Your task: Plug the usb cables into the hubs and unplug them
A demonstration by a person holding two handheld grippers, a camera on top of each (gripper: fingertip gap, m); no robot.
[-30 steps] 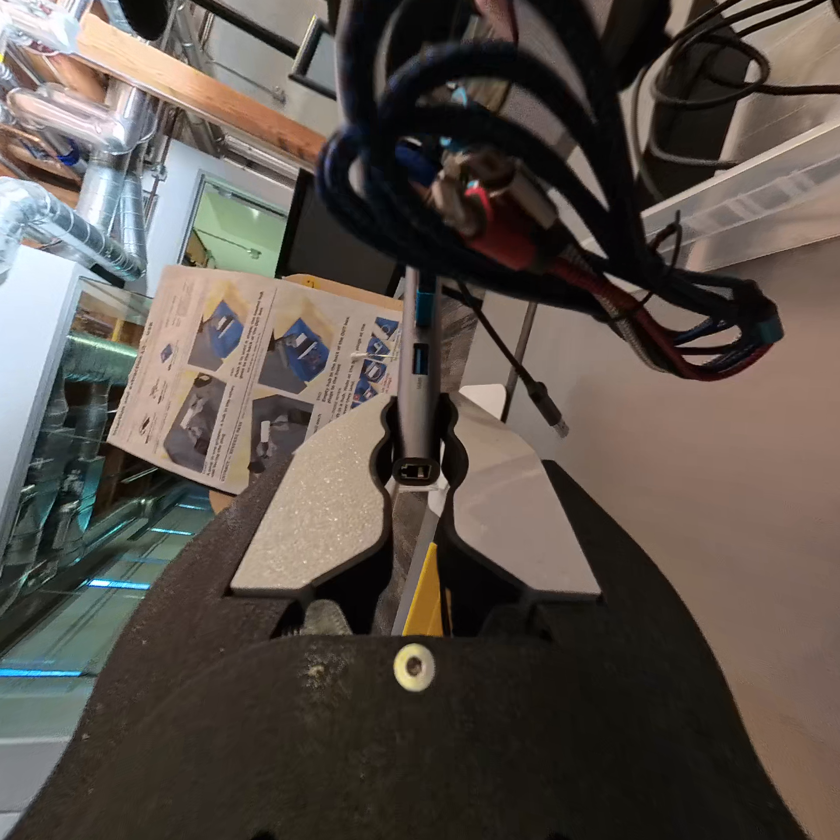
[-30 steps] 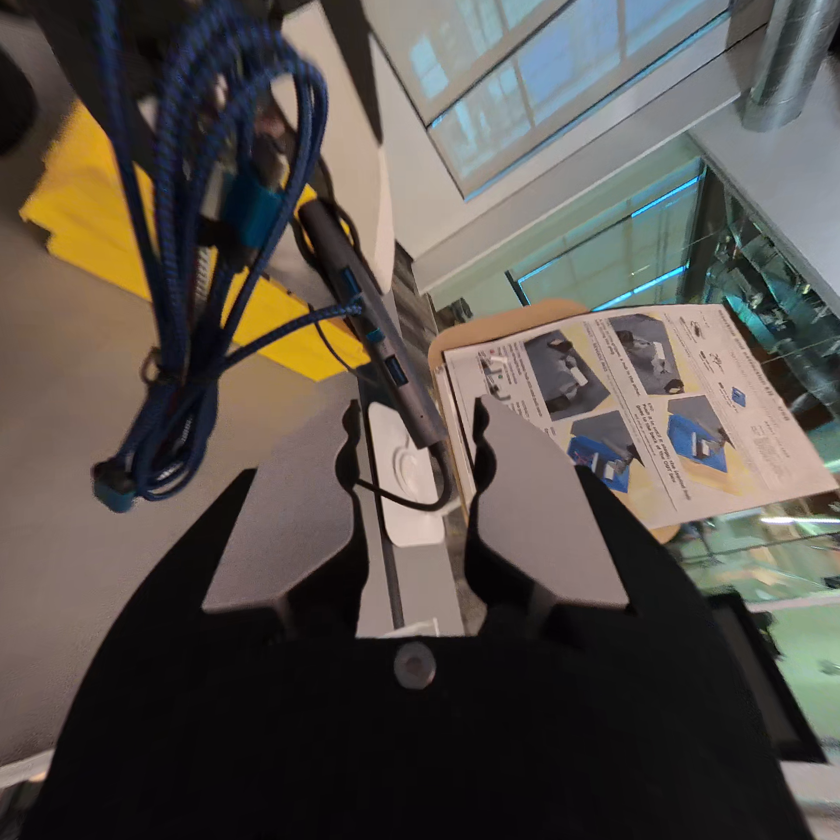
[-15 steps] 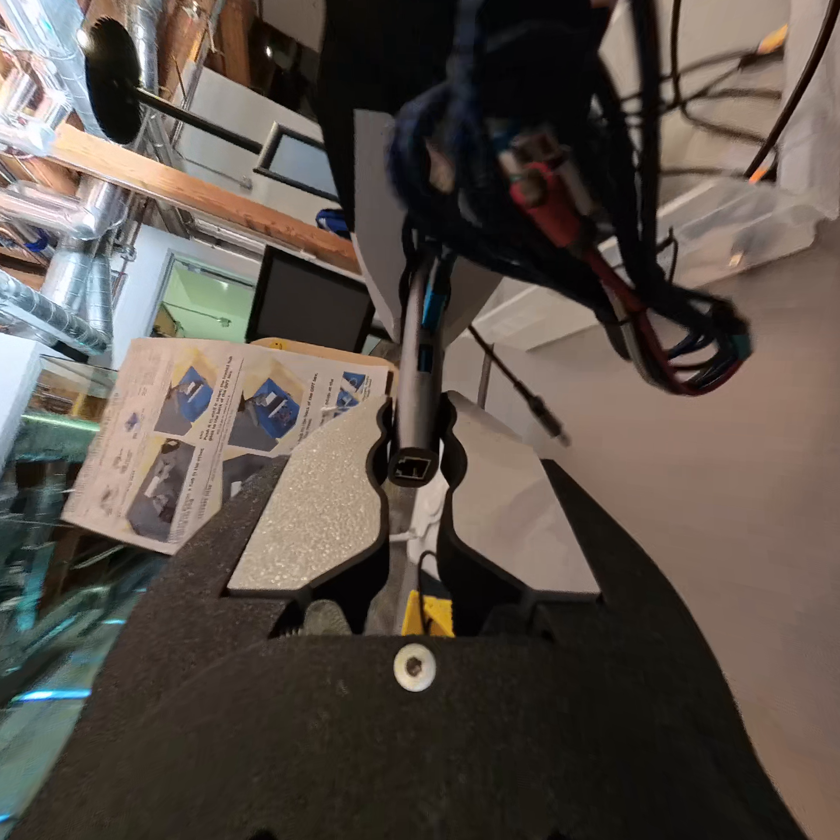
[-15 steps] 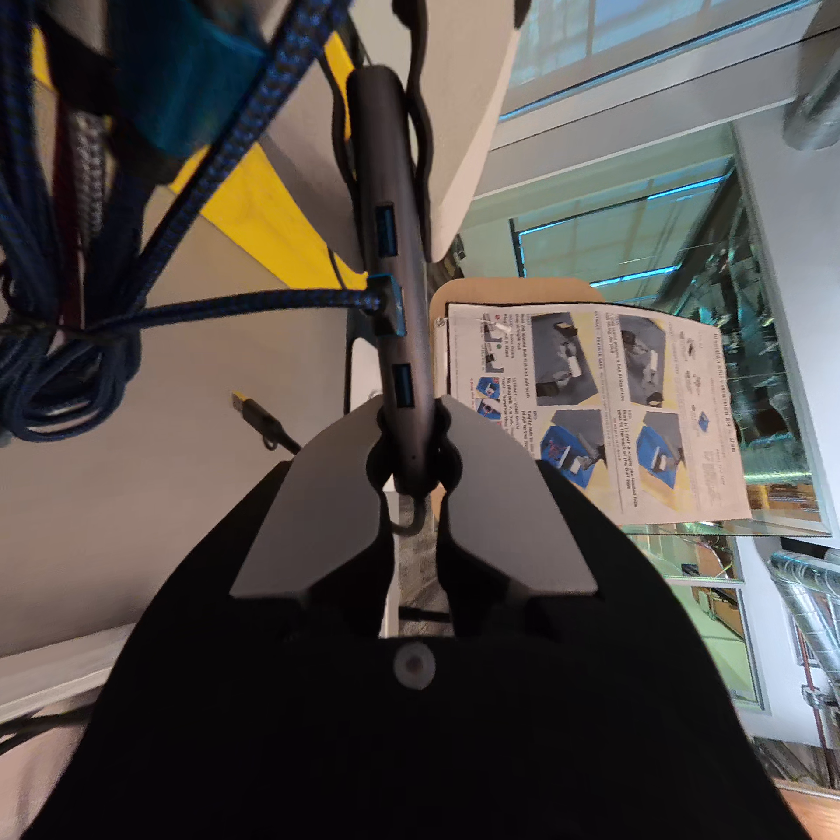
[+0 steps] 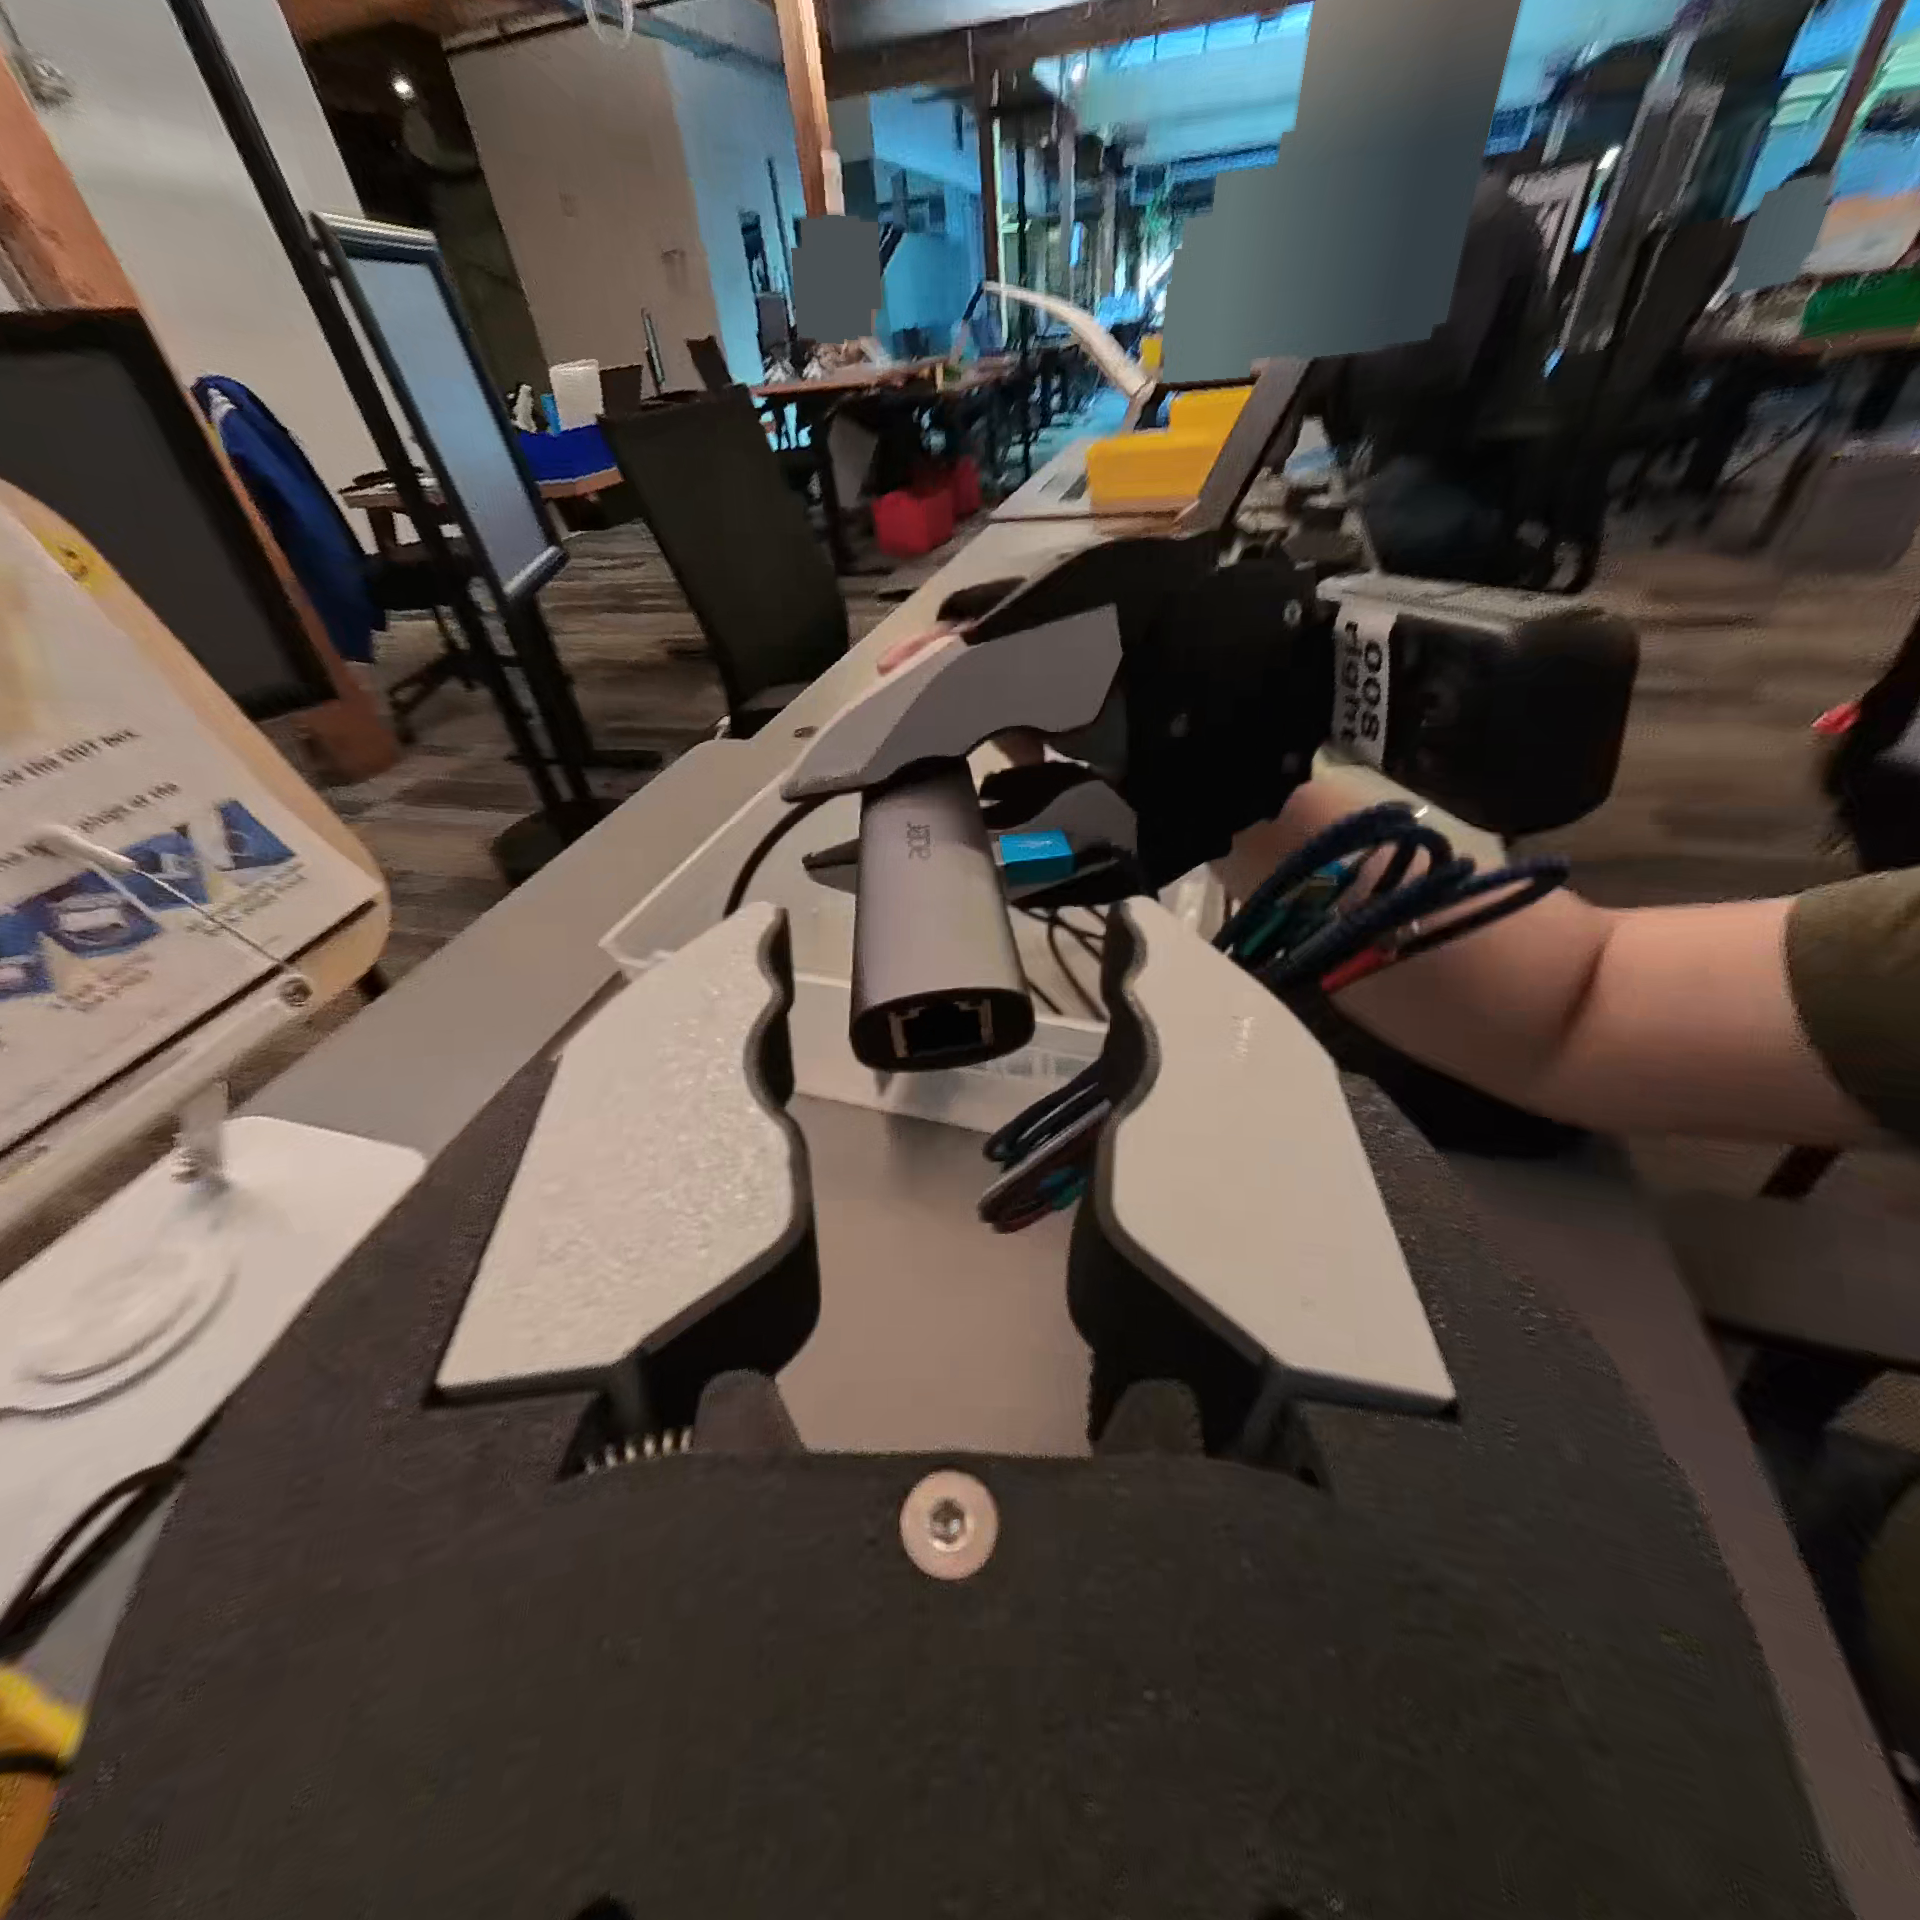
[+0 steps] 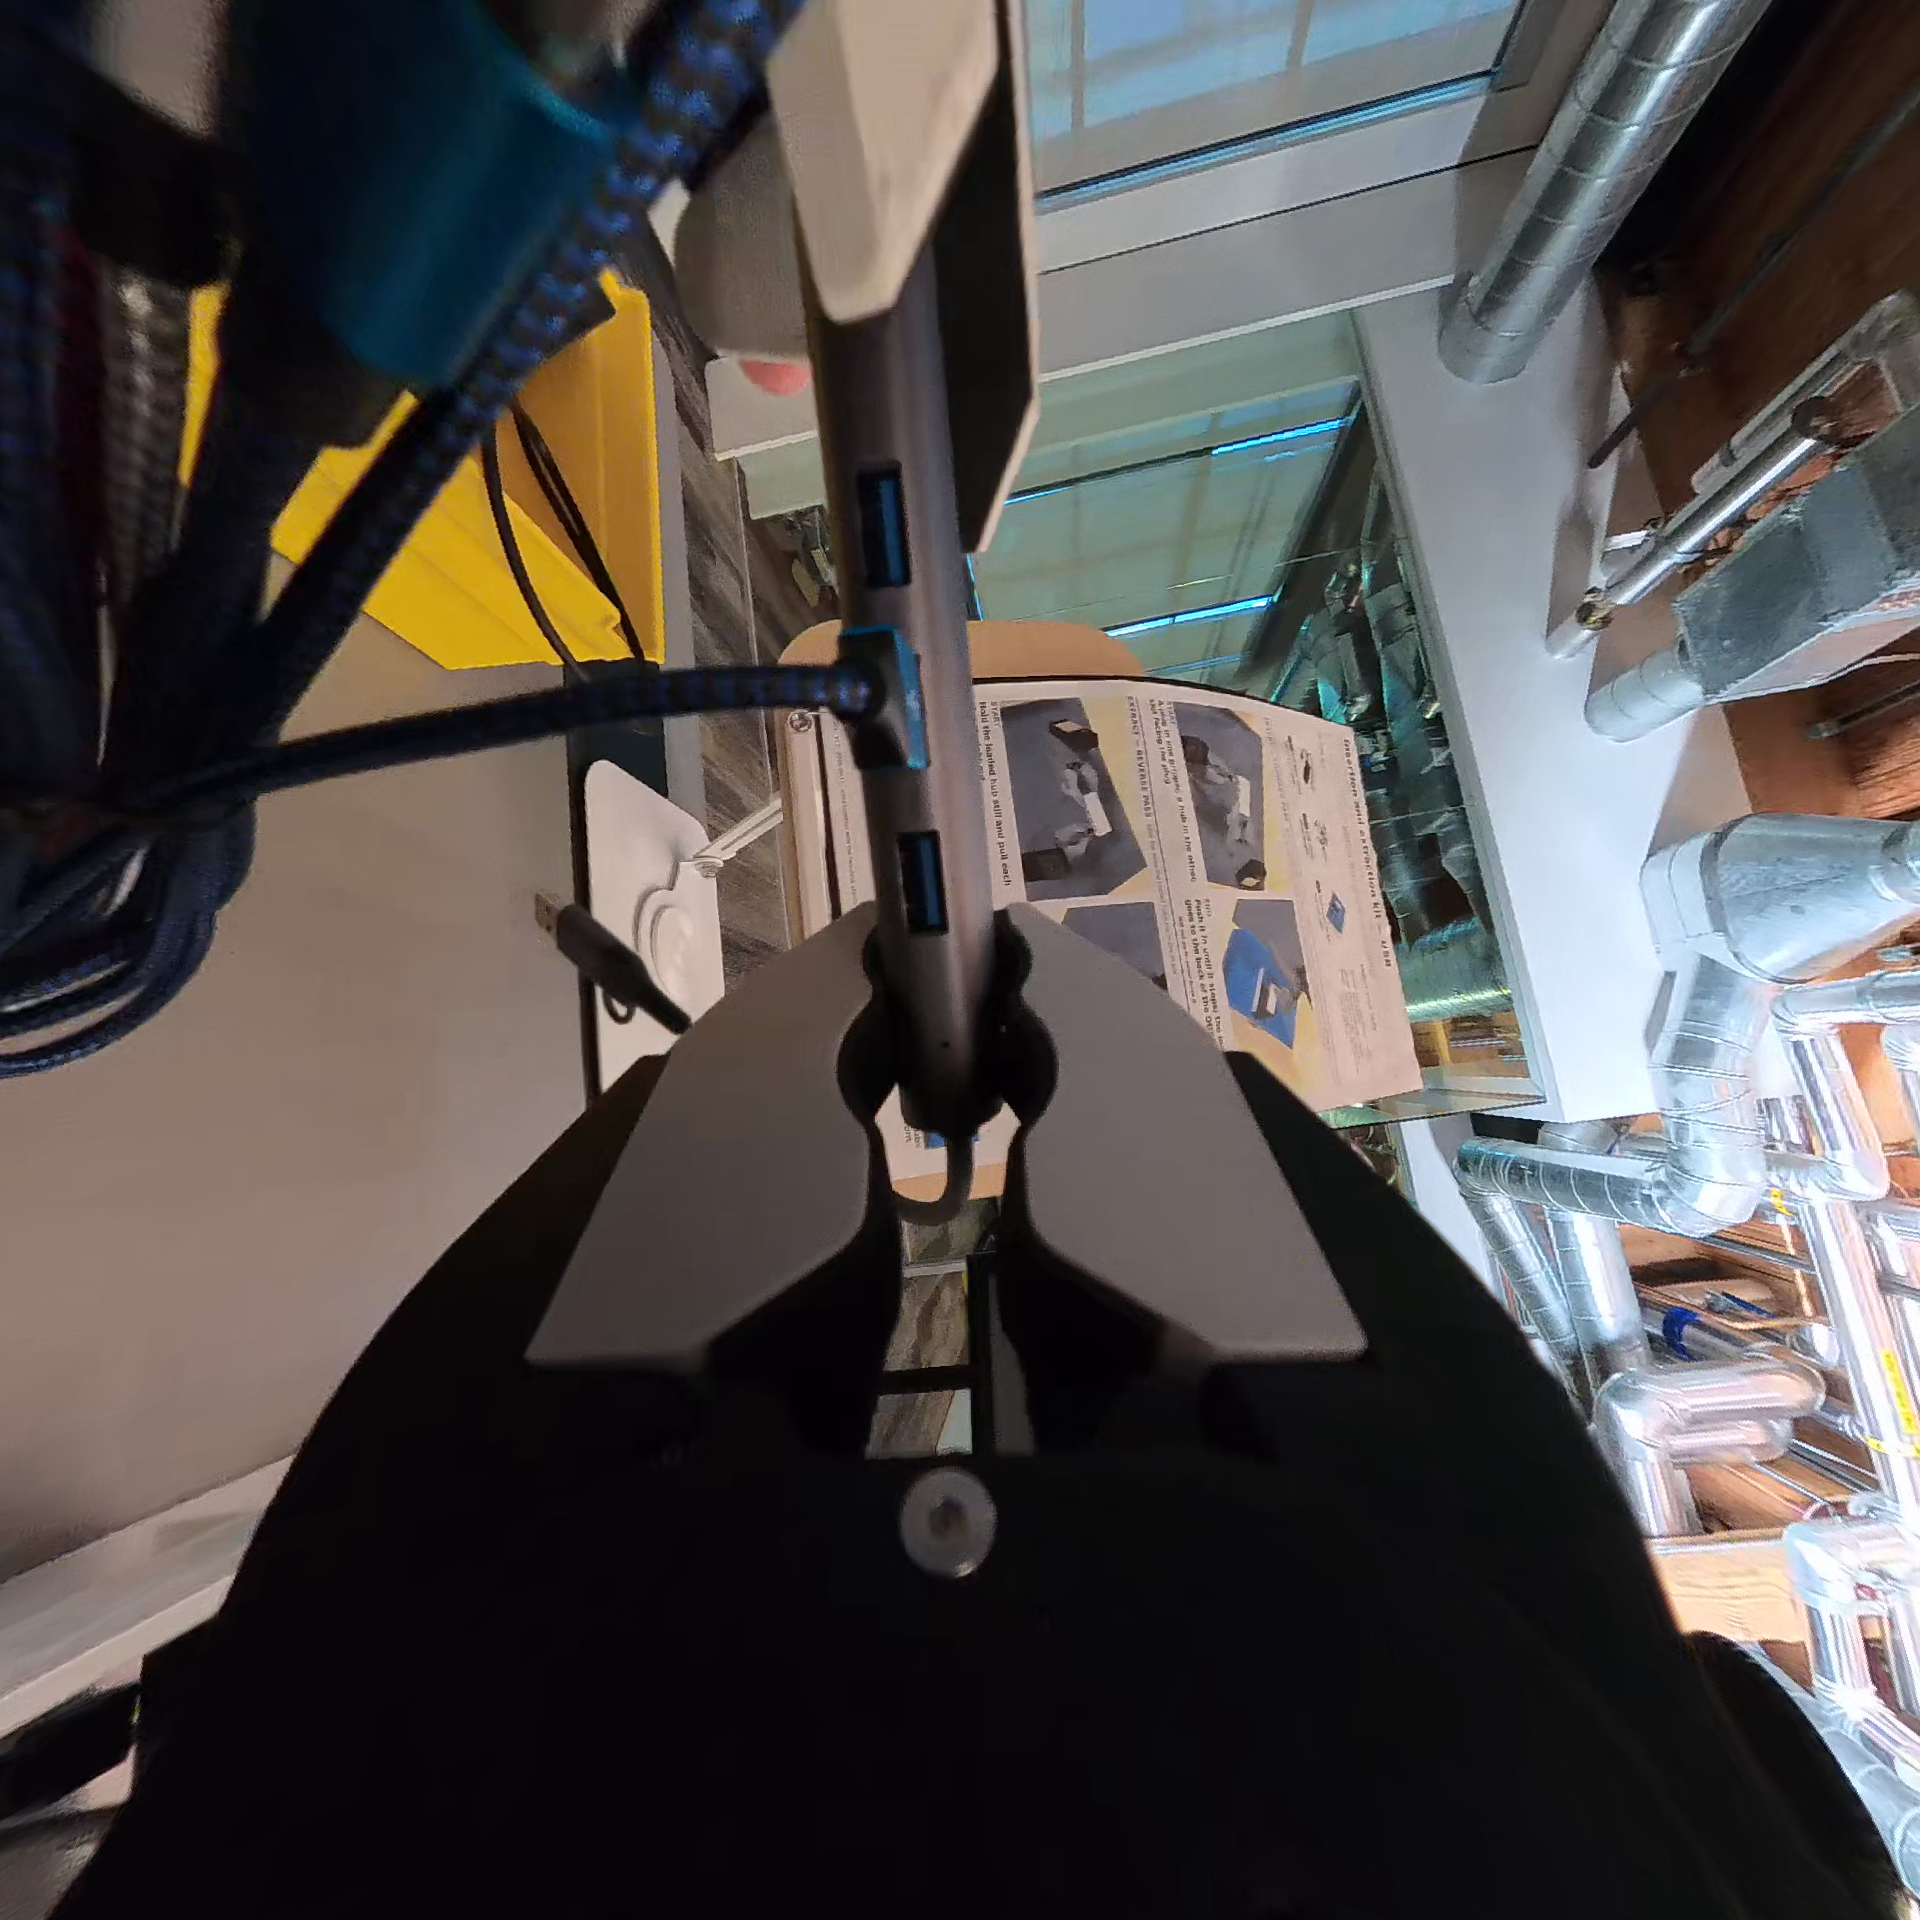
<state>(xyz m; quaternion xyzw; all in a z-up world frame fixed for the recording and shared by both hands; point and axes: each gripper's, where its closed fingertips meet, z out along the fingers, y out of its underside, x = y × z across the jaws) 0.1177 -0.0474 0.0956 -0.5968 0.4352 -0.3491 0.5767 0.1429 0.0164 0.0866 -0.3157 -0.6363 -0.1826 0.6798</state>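
- hub (image 5: 928, 914) — a small dark brand mark on its top face, just ahead of the tool in the left wrist view.
- white label (image 5: 1361, 686) — two lines of dark print, on the body of the right gripper (image 5: 831, 816), ahead and to the right.
- instruction sheet (image 5: 125, 883) — printed lines among photos, left of the tool; in the right wrist view (image 6: 1195, 862) it is ahead, slightly right.
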